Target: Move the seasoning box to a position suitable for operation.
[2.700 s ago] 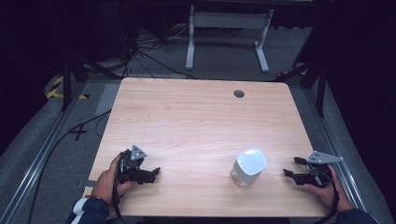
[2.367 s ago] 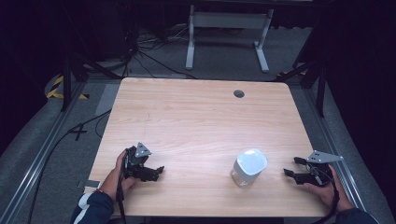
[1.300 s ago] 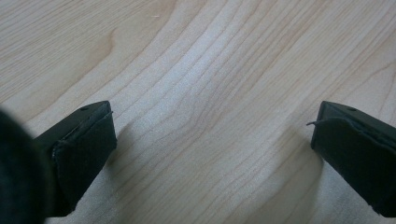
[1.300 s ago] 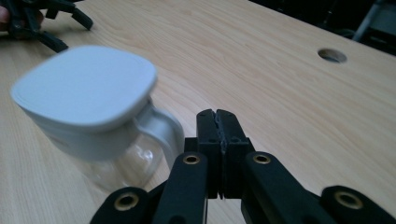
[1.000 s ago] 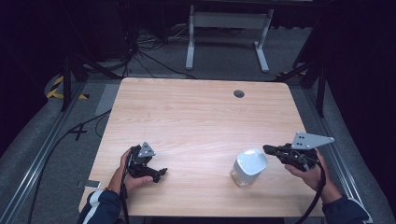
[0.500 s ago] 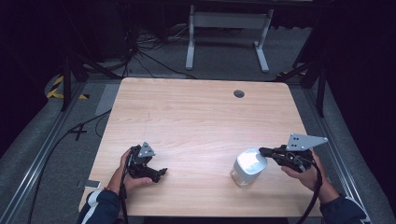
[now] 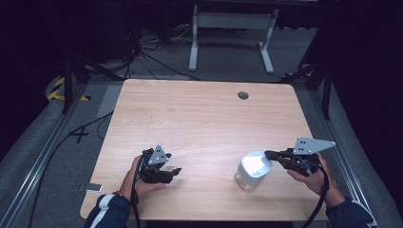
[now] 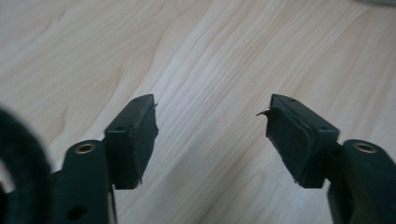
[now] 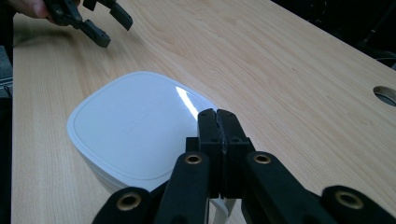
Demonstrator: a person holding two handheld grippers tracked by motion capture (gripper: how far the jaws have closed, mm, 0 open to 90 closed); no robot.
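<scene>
A: What surrounds the work?
B: A pale wooden counter (image 7: 204,118) with a round cable hole (image 7: 243,95) near its far edge. Beyond it, on the grey floor, stands a white metal frame (image 7: 231,28), with dark cables (image 7: 147,57) trailing to the left of it. Yellow-and-black tape (image 7: 62,90) marks the floor at far left, and a small grey card (image 7: 92,187) lies on the floor by the counter's near-left corner.

A: Anything between the two hands?
B: Bare wood. The white lidded container (image 7: 253,168) is the one thing standing on the counter, at the near right.

A: Where is it relative to the right tongs (image 7: 271,154)?
B: Just at their tips. In the high view the tips reach the container's right edge, a little above its lid. In the right gripper view the jaws are pressed flat together with nothing between them, and the white lid (image 9: 135,130) lies right beyond and below them. I cannot tell whether they touch it.

A: And the left tongs (image 7: 173,172)?
B: Well apart from the container, at the near left, low over the counter in the person's hand (image 7: 140,183). The left gripper view shows the jaws spread wide, with bare wood grain in the gap, gripping nothing.
</scene>
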